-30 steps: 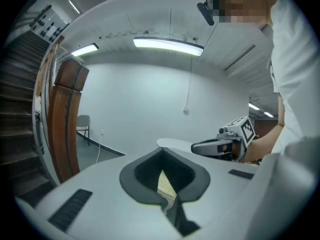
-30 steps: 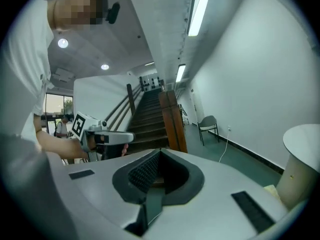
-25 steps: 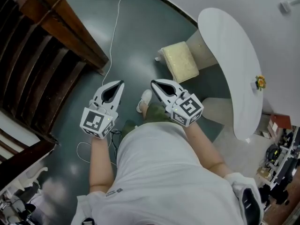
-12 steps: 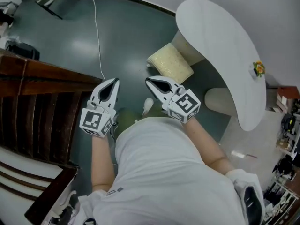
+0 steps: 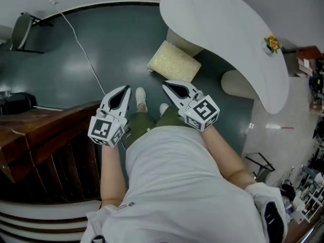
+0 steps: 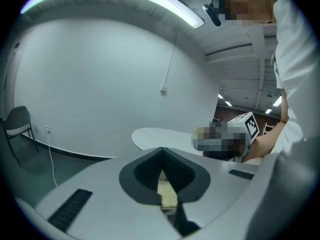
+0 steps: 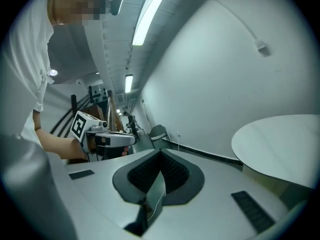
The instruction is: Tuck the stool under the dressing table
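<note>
Head view: left gripper (image 5: 123, 90) and right gripper (image 5: 167, 85) closed and empty, near the stool (image 5: 173, 62) standing half out beside the table (image 5: 223, 29); approach step, next likely pushing it under.

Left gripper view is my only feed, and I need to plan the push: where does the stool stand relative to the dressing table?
Observer: The stool stands on the floor at the edge of the dressing table, mostly out from under the top.
Operator: Is the right gripper free?
Observer: Yes, the right gripper is shut, with nothing between its jaws.
Operator: Anything on the tabletop?
Observer: A small yellow flower ornament near one end.
</note>
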Available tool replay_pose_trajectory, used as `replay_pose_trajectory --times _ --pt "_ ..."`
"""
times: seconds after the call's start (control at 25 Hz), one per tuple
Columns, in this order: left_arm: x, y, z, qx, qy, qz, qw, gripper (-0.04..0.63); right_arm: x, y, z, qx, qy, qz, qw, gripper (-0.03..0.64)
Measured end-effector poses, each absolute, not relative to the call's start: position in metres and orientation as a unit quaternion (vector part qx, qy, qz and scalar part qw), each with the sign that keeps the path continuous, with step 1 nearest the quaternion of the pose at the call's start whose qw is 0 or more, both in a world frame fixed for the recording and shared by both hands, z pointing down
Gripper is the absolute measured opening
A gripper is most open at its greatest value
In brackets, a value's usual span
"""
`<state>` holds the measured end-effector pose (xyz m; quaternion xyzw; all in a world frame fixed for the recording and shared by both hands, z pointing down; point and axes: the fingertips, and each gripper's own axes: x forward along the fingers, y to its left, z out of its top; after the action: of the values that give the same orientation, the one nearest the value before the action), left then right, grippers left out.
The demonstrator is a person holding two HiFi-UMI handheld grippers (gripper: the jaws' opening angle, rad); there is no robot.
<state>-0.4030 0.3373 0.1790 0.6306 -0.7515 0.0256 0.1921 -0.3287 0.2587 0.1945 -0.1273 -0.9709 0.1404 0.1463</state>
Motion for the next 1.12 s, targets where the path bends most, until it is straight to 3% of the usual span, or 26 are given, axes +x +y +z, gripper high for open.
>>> replay_pose_trajectory --times 0.52,1.04,1.12 --pt "-0.507 0.247 0.230 0.749 -0.613 0.086 0.236 0.002 -0.372 0.183 0.226 0.107 -0.964 0.178 0.168 0.011" --pt "-0.487 0.200 0.304 0.811 -0.484 0.167 0.284 0.006 -0.302 0.158 0.294 0.274 -0.910 0.225 0.216 0.013" --pt "-0.483 0.194 0.318 0.807 -0.480 0.176 0.297 0.025 -0.291 0.156 0.310 0.284 -0.902 0.234 0.224 0.037"
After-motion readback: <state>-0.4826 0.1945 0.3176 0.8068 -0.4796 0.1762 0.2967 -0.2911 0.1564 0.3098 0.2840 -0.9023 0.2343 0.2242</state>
